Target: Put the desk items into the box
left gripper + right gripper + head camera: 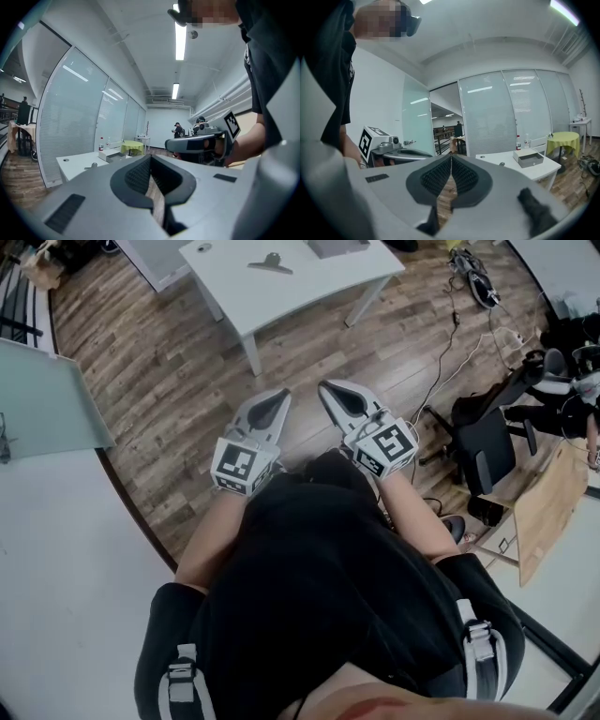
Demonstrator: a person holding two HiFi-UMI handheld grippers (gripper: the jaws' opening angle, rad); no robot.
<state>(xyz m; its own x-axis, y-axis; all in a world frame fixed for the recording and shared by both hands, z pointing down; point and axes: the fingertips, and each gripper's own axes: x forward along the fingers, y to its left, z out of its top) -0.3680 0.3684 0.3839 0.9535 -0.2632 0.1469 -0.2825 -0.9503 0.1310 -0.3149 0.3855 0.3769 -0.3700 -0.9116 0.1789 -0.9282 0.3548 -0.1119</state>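
Note:
A white desk (281,292) stands ahead of me on the wood floor. On it lie a grey clip-like item (270,262) and a small round item (203,247), and a grey box (337,246) sits at its far edge. The right gripper view shows the box (530,158) as an open tray with a bottle (518,142) behind it. Both grippers are held close to my body, well short of the desk and pointing at it. My left gripper (272,404) is shut and holds nothing. My right gripper (333,390) is also shut and holds nothing.
A black office chair (487,442) and a cardboard sheet (548,507) stand to my right, with cables (450,362) trailing over the floor. A glass partition (47,399) is on my left. A green-covered table (562,138) and people (178,130) are far off.

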